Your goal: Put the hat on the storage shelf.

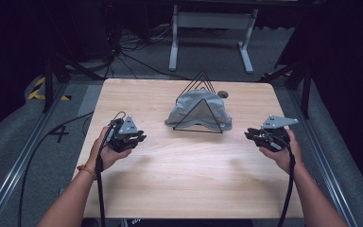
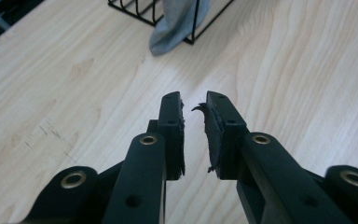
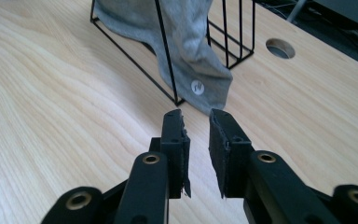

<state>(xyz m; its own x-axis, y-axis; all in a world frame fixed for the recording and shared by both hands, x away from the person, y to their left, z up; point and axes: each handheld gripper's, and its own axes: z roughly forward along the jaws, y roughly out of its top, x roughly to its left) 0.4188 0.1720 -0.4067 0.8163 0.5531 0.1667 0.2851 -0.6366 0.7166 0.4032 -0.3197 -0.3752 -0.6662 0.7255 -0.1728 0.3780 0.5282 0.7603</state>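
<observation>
While both my left tongs (image 1: 133, 138) and right tongs (image 1: 255, 134) stand narrowly parted and empty, the grey cloth (image 1: 199, 109) draped on the wire rack (image 1: 203, 78) lies between and ahead of them, nearer the right.

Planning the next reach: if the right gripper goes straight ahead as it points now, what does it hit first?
Probably the grey cloth draped over the black wire rack; the right gripper is open and empty.

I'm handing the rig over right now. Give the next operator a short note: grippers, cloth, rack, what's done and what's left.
Left gripper: slightly open, empty, above the table left of the rack.
Right gripper: slightly open, empty, to the rack's right.
Grey cloth is draped over the black wire rack at table centre, its corner trailing onto the wood.
Done: nothing gripped yet.
Left: probably reach in and take the cloth.
</observation>
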